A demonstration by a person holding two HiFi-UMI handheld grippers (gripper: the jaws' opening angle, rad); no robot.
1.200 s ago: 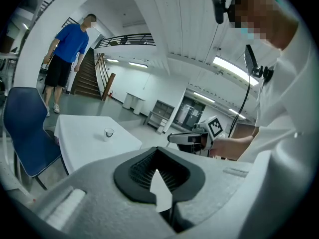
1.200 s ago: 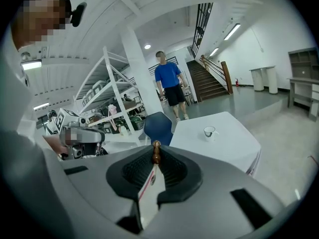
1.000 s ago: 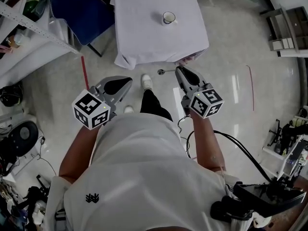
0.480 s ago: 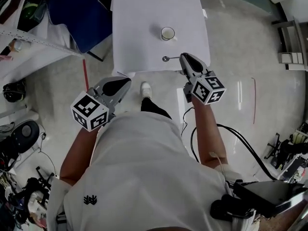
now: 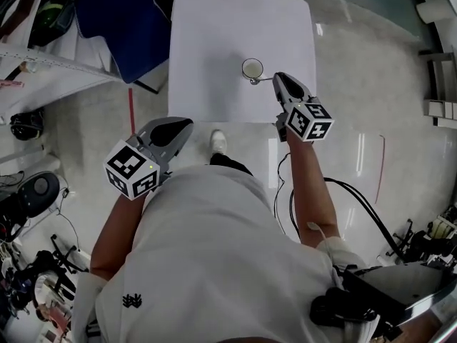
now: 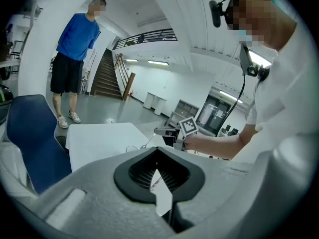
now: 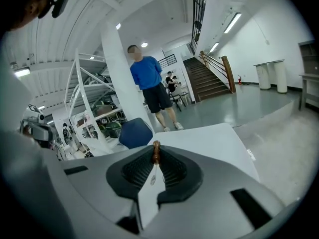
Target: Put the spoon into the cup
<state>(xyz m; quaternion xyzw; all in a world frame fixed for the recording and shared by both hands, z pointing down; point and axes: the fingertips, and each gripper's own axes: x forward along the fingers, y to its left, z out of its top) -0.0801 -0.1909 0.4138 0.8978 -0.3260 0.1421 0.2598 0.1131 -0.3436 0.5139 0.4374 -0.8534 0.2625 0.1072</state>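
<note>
A small white cup [image 5: 251, 68] stands on the white-clothed table [image 5: 214, 41], right of its middle. My right gripper [image 5: 277, 78] reaches over the table's right part and is shut on the brown handle end [image 7: 156, 151] of a metal spoon [image 5: 257, 81]. The spoon points left, its bowl just in front of the cup, outside it. My left gripper [image 5: 183, 123] hangs shut and empty over the floor, short of the table's near edge. In the left gripper view the right gripper [image 6: 158, 131] and the spoon [image 6: 144, 144] show over the table [image 6: 99, 141].
A blue chair [image 5: 118, 20] stands against the table's left side, with shelving [image 5: 36, 56] further left. A person in a blue shirt [image 7: 149, 83] stands beyond the table. Cables [image 5: 357, 213] trail on the floor at my right; red tape [image 5: 131, 109] marks the floor.
I have walked up to the table. The right gripper carried the spoon from short of the near edge out over the cloth to the cup. The left gripper came along, still shut.
</note>
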